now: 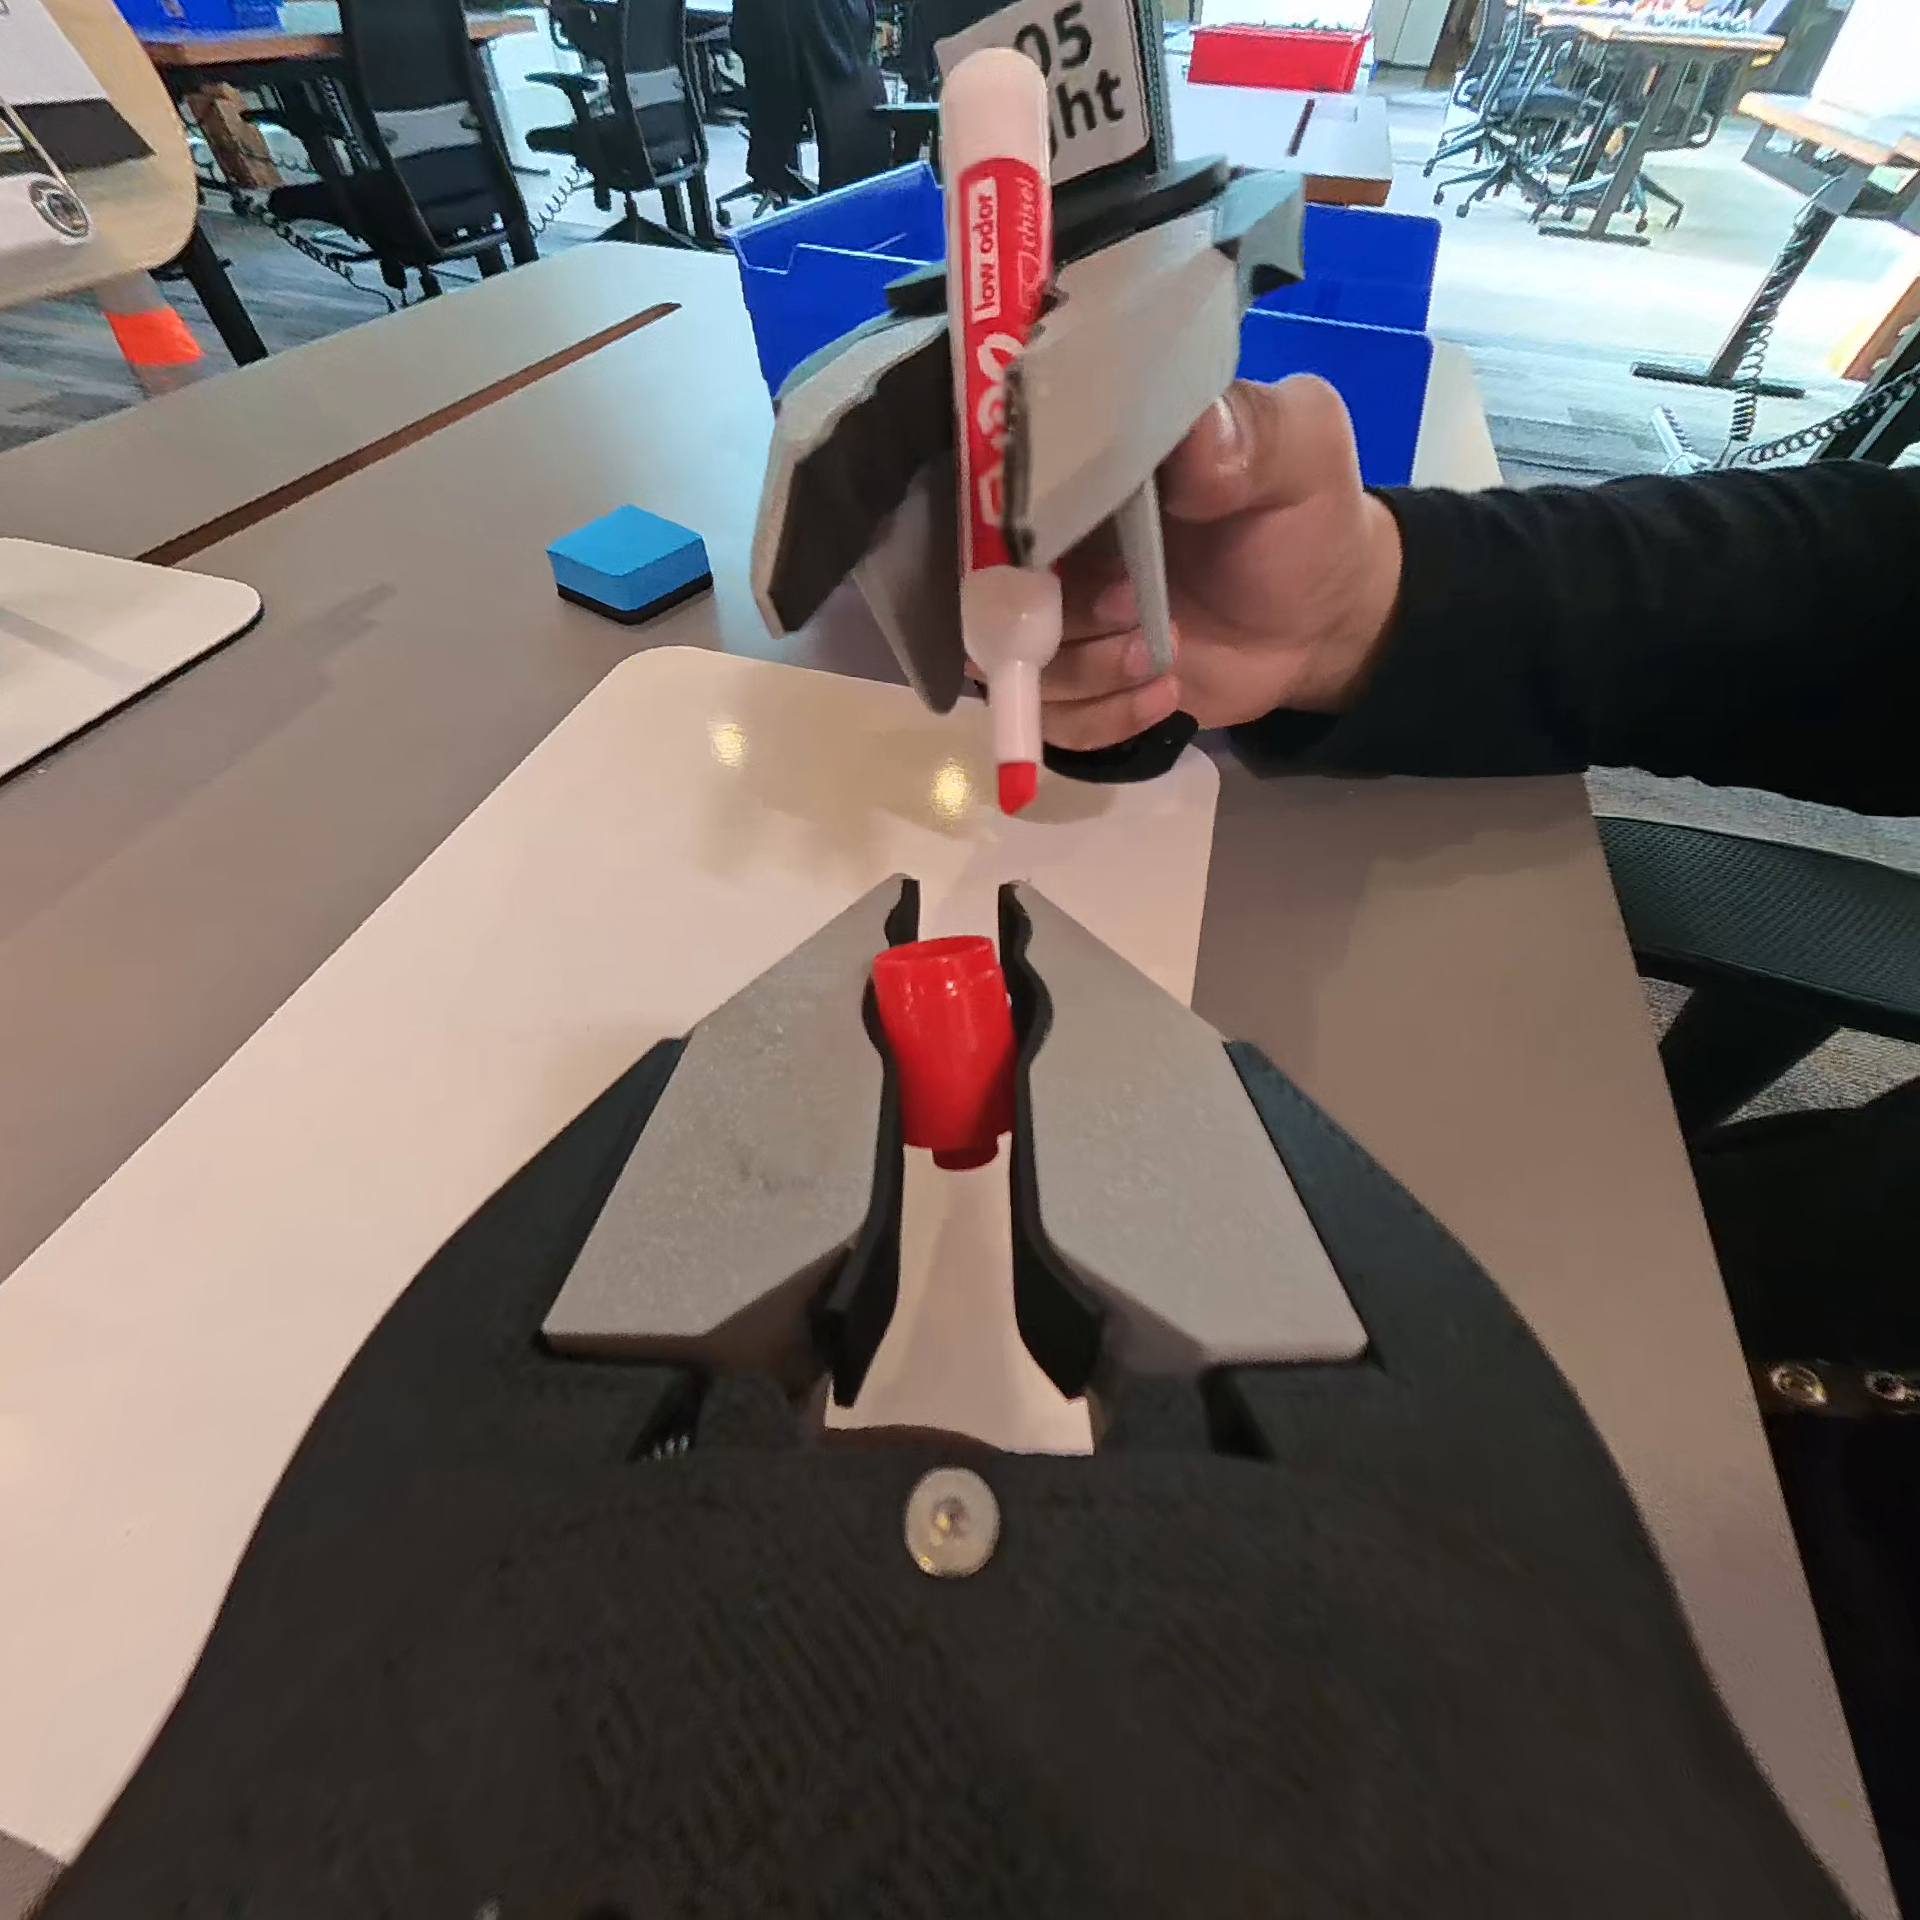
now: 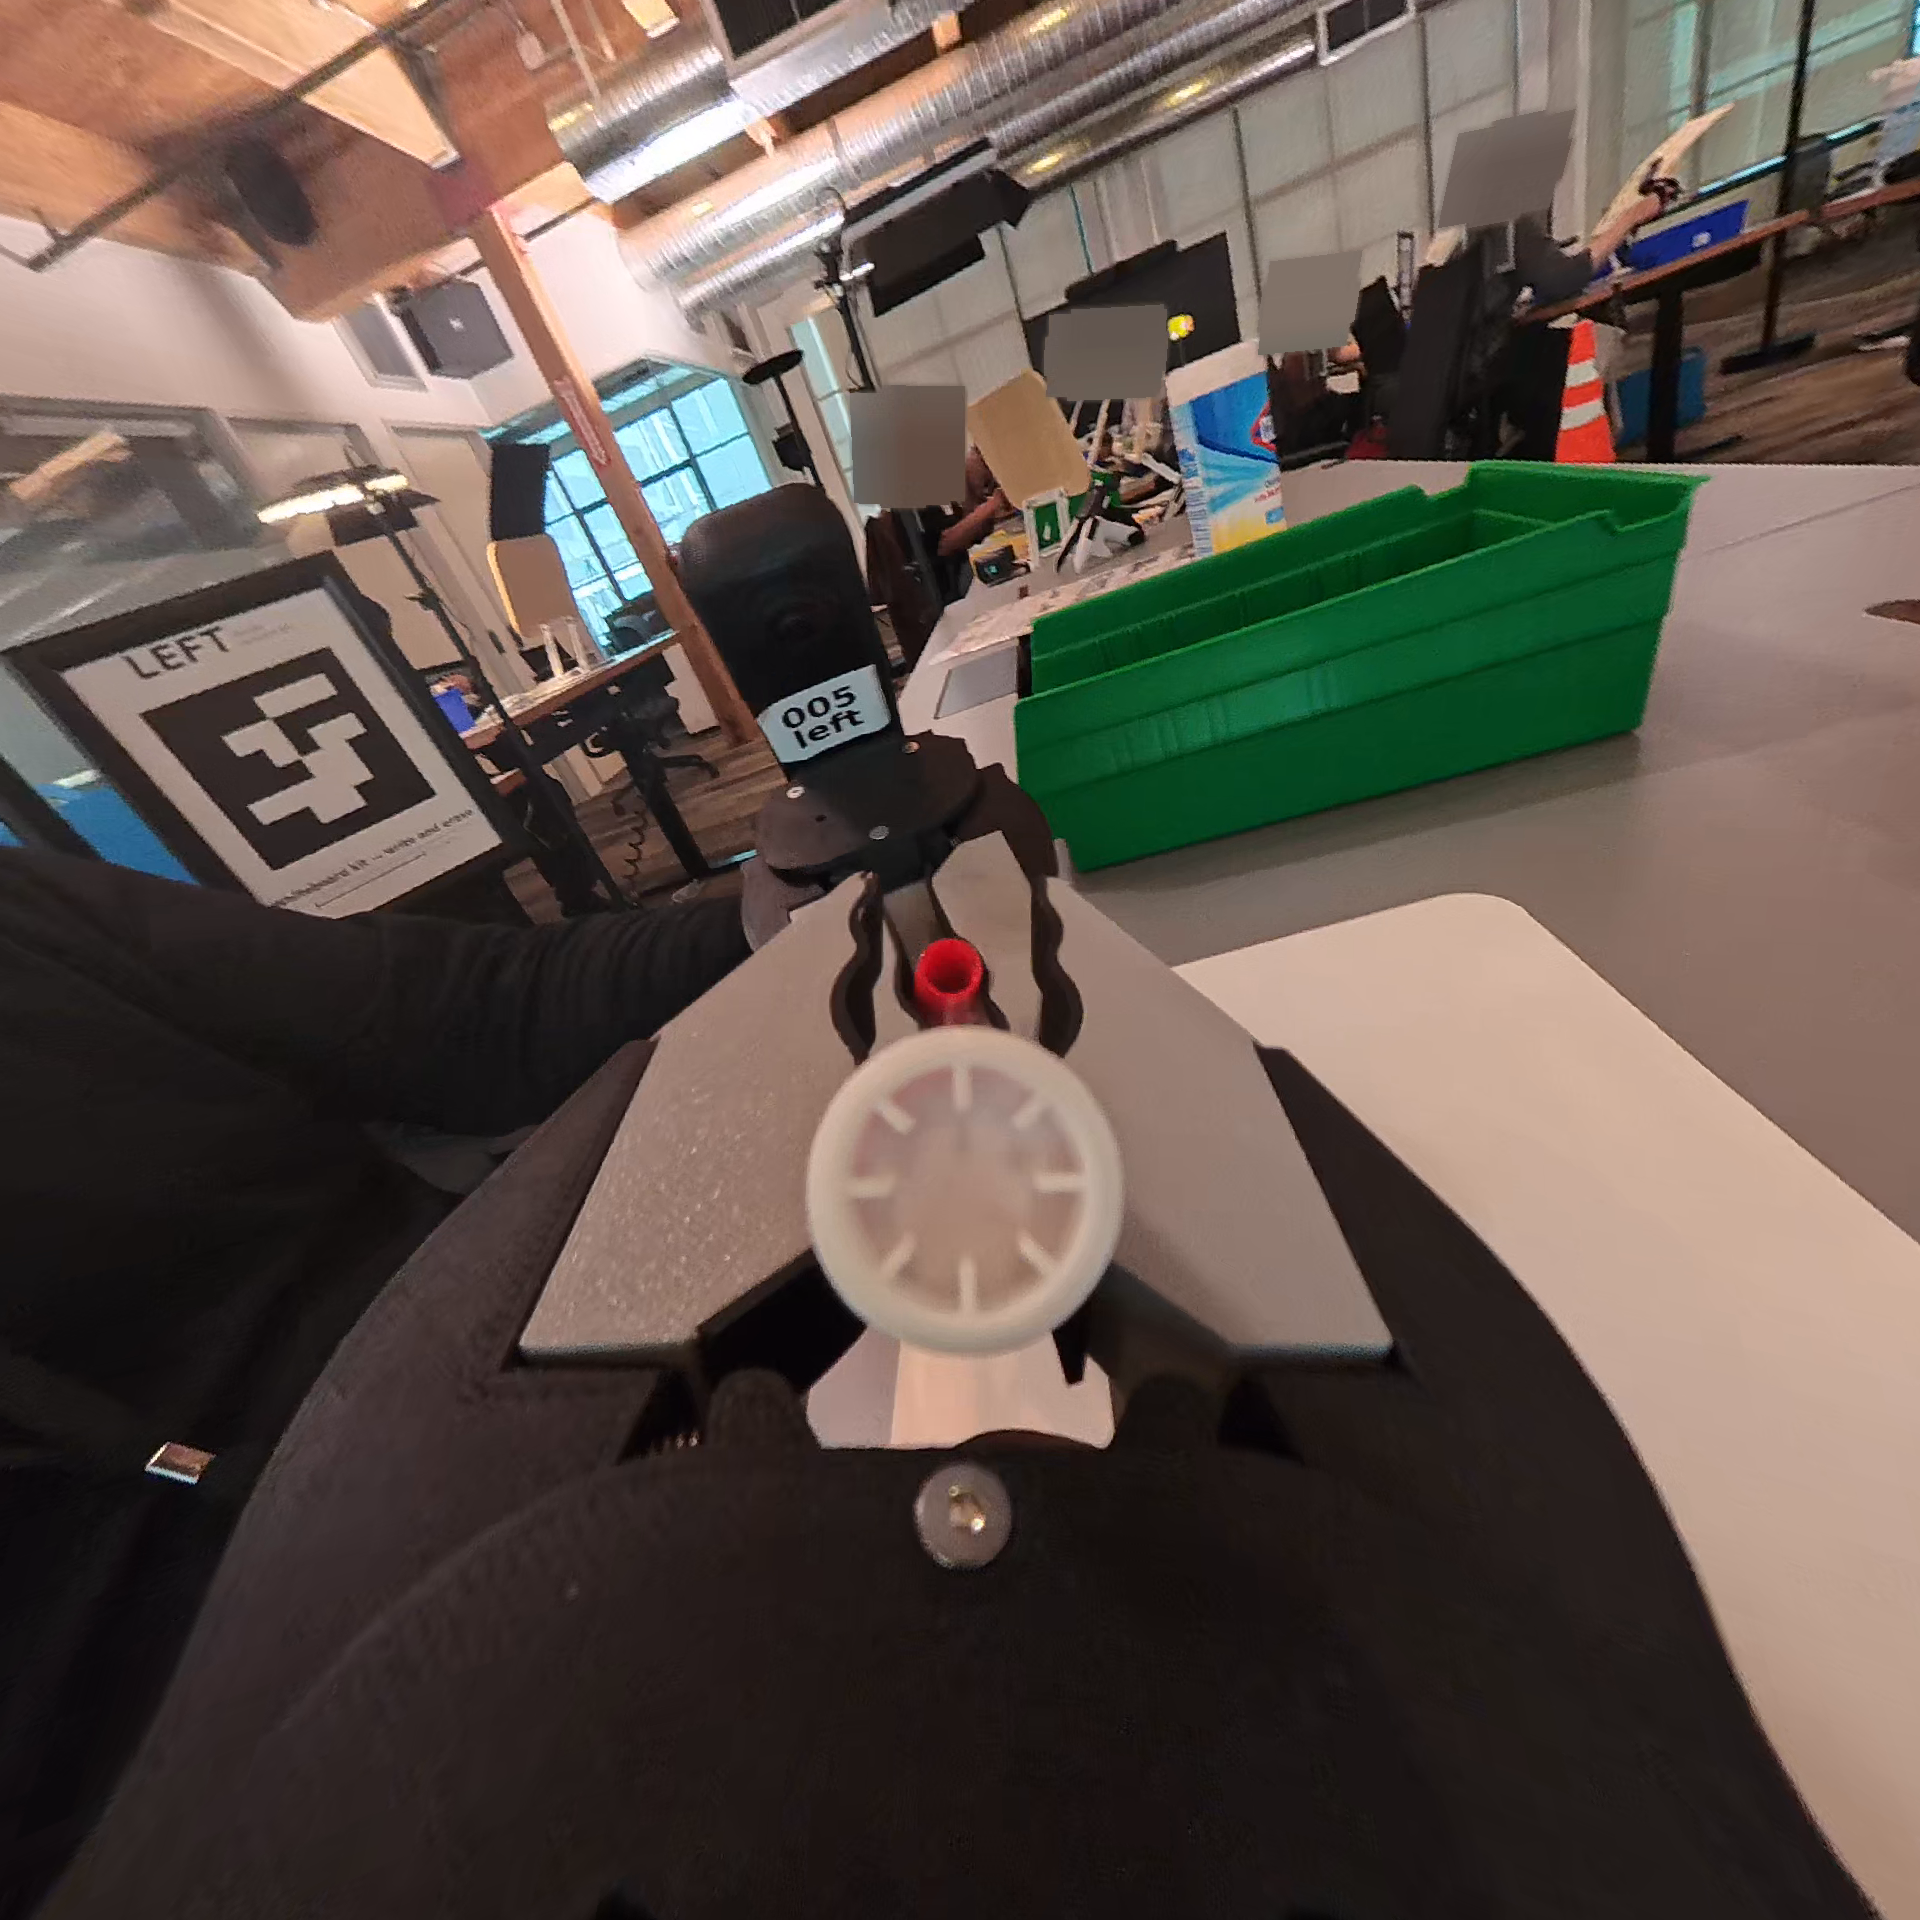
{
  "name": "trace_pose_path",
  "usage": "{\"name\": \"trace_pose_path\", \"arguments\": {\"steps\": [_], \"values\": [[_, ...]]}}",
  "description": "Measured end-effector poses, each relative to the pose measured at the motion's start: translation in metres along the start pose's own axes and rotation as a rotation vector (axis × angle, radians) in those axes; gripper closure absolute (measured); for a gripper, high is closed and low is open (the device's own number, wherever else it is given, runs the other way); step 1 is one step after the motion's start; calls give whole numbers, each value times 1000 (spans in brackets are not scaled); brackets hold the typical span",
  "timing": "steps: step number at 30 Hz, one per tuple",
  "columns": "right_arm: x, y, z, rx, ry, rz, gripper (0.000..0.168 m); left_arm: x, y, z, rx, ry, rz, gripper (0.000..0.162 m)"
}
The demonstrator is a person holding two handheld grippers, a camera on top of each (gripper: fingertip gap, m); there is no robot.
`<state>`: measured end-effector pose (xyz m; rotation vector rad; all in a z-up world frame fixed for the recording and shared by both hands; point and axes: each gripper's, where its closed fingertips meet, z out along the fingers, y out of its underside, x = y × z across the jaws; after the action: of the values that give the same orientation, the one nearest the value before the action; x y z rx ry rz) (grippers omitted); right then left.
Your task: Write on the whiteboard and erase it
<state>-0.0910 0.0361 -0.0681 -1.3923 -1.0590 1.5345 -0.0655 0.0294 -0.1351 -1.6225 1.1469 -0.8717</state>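
My right gripper (image 1: 935,603) is shut on an uncapped red-and-white marker (image 1: 992,364) and holds it nearly upright. The marker's red tip hangs just over the far right corner of the white whiteboard (image 1: 520,987). My left gripper (image 1: 958,904) is shut on the marker's red cap (image 1: 943,1049), low over the board, a little in front of the tip. In the right wrist view, the marker's white back end (image 2: 964,1190) fills the space between my right gripper's (image 2: 951,904) fingers. The cap (image 2: 948,977) shows beyond it, and the whiteboard (image 2: 1507,1143) lies to the right.
A blue eraser (image 1: 629,561) with a black base sits on the grey table beyond the board's far left corner. Blue bins (image 1: 1340,312) stand behind the right gripper. Green bins (image 2: 1351,644) stand on the table. A second white board (image 1: 104,634) lies at the left. Left tips to right tips: about 7 cm. The left tips stand about 25 cm off the blue eraser (image 1: 629,561).
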Motion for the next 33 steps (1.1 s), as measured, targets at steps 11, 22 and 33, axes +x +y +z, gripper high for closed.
{"name": "trace_pose_path", "arguments": {"steps": [11, 22, 33], "values": [[-12, 8, 19, -32, -9, -95, 143, 15, 0, -5, 18, 82, -49, 149], [-32, 14, 31, -55, -80, -157, 143, 39, -9, -7, 76, 217, -61, 149], [-45, 21, 33, -96, -148, -168, 142, 47, -23, -20, 145, 314, -123, 151]]}}
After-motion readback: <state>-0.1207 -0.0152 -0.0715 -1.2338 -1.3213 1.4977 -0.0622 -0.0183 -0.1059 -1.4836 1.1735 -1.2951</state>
